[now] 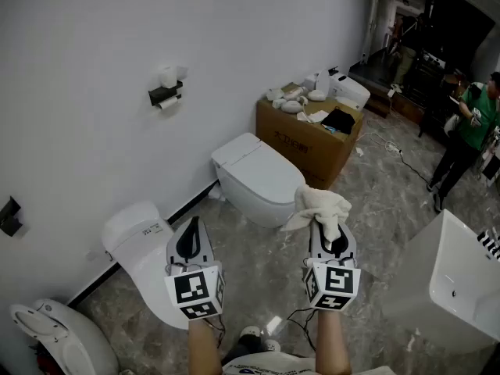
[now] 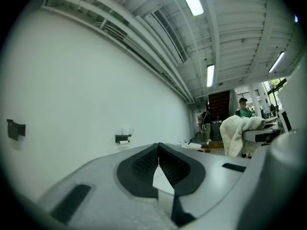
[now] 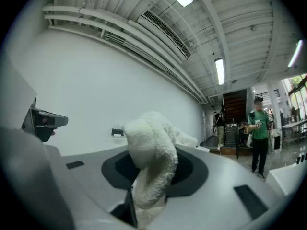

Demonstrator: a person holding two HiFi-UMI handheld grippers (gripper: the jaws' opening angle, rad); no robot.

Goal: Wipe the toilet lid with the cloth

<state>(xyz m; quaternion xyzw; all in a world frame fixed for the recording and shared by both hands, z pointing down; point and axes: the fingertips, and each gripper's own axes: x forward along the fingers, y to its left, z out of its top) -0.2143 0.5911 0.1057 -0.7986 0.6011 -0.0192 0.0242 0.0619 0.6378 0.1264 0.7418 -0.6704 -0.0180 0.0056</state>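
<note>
A white toilet with a closed lid (image 1: 251,169) stands against the wall, ahead of both grippers. My right gripper (image 1: 328,226) is shut on a white terry cloth (image 1: 320,206), which bunches over the jaws and droops to the left; the cloth (image 3: 152,159) fills the middle of the right gripper view. My left gripper (image 1: 188,239) is held level beside it, its jaws closed together with nothing in them (image 2: 158,164). Both are raised, short of the lid and not touching it. The cloth (image 2: 238,133) shows at the right of the left gripper view.
A second white toilet (image 1: 143,250) stands below the left gripper, another fixture (image 1: 47,336) at bottom left. A cardboard box (image 1: 308,136) with small items stands beyond the toilet. A white basin (image 1: 449,276) is at right. A paper holder (image 1: 166,93) hangs on the wall. A person (image 1: 469,131) stands far right.
</note>
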